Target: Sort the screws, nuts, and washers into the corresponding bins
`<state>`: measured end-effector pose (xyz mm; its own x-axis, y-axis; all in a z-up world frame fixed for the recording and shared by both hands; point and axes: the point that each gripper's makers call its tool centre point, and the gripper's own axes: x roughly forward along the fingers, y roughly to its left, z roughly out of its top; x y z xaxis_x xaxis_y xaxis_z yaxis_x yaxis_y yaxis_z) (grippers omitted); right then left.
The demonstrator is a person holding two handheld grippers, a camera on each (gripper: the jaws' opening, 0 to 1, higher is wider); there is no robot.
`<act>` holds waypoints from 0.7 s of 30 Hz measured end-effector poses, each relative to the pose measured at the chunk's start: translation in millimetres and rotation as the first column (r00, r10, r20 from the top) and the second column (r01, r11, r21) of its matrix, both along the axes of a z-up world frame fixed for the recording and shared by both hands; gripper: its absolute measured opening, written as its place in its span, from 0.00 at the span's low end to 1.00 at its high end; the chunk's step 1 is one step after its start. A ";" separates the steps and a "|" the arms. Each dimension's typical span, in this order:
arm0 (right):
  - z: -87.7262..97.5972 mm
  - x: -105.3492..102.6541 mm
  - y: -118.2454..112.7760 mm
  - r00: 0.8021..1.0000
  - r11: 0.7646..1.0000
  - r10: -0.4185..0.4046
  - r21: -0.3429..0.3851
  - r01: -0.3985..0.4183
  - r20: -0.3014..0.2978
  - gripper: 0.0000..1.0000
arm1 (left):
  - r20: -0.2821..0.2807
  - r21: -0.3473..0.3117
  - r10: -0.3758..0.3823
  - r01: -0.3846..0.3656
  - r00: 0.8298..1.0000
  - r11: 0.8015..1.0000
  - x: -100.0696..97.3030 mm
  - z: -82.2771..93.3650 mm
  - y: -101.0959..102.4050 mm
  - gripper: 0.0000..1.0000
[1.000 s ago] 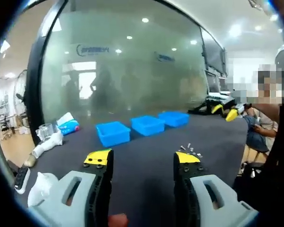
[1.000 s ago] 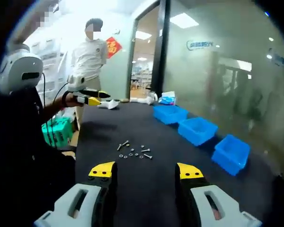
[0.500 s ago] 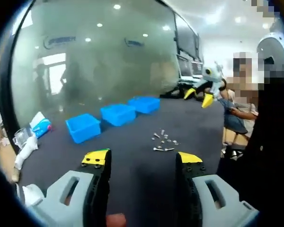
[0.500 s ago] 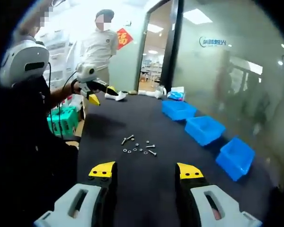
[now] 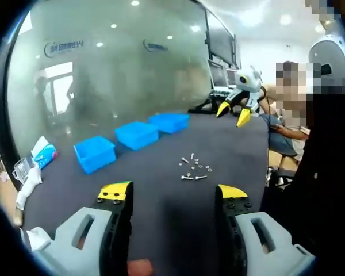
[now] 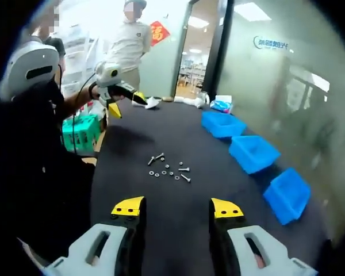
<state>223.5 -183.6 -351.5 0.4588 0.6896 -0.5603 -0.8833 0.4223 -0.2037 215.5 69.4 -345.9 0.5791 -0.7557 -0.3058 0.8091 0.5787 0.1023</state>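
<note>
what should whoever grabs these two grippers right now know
Left gripper: open, holding nothing, above the dark table.
Right gripper: open, holding nothing, also above the table.
Screws, nuts and washers: a loose cluster on the table ahead of both pairs of jaws.
Three blue bins: in a row along the glass-wall side; contents cannot be told from here.
Done: no sorting visible.
Left: pick each piece and drop it in its matching bin.
</note>
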 end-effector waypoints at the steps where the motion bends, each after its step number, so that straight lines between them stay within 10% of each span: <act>1: -0.6 2.0 1.7 1.000 1.000 0.006 -0.012 -0.006 0.002 0.38 | -0.003 -0.001 -0.001 0.001 1.000 1.000 -0.4 -0.6 -0.2 0.56; 21: -40.0 48.0 60.2 0.986 0.963 0.157 -0.214 -0.166 -0.058 0.26 | -0.006 -0.019 0.006 -0.006 1.000 1.000 -1.0 -4.0 5.9 0.56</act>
